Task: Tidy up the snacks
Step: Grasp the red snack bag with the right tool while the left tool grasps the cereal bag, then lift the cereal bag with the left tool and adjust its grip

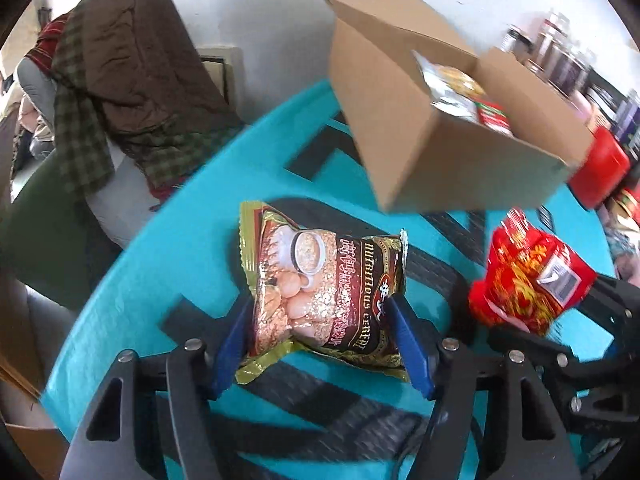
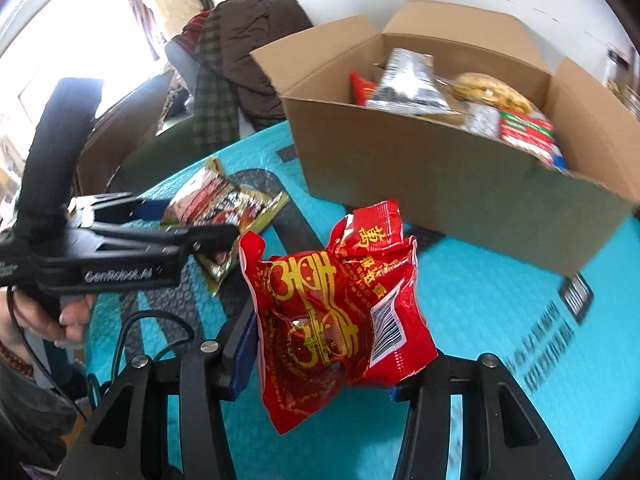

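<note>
My left gripper (image 1: 320,332) is shut on a gold and brown cereal packet (image 1: 324,292) and holds it above the teal table (image 1: 160,264). My right gripper (image 2: 324,356) is shut on a red snack packet (image 2: 336,312), also lifted off the table. The red packet also shows in the left wrist view (image 1: 528,276) to the right of the cereal packet. The left gripper and its cereal packet (image 2: 224,204) show at the left of the right wrist view. An open cardboard box (image 2: 440,164) with several snack packets inside stands behind both; it also shows in the left wrist view (image 1: 420,132).
A chair draped with brown and checked clothes (image 1: 112,92) stands beyond the table's left edge. A red container (image 1: 600,168) and jars (image 1: 560,52) sit right of the box. A black cable (image 2: 132,340) trails over the table near the left gripper's handle.
</note>
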